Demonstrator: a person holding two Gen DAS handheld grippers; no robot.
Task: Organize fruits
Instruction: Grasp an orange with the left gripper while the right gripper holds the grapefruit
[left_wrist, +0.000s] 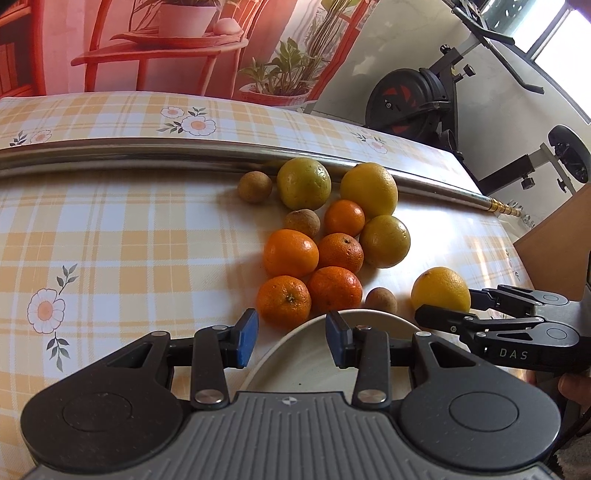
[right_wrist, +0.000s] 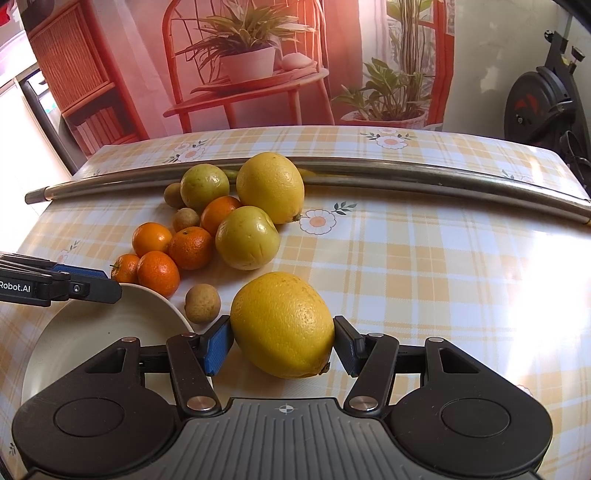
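Right gripper (right_wrist: 283, 341) clamped on large round yellow citrus fruit (right_wrist: 283, 325); left gripper (left_wrist: 291, 338) apart, empty, above round cream ceramic plate (left_wrist: 295, 363).

Sunlit room with a printed backdrop behind a checked surface.

The surface (right_wrist: 406, 258) wears a yellow-and-white plaid cloth with daisy prints; strong light glares off its right side. A long metal rod (right_wrist: 369, 173) lies across it near the far edge. Behind hangs a reddish backdrop (right_wrist: 147, 66) printed with a chair, a wicker shelf and potted plants. To its right is a pale wall (left_wrist: 388, 48), and before that wall stands a black exercise bike (left_wrist: 410, 99) with a red-marked flywheel. A bright window (left_wrist: 546, 33) shows at the upper right. A brown board (left_wrist: 554, 243) juts in at the surface's right edge.
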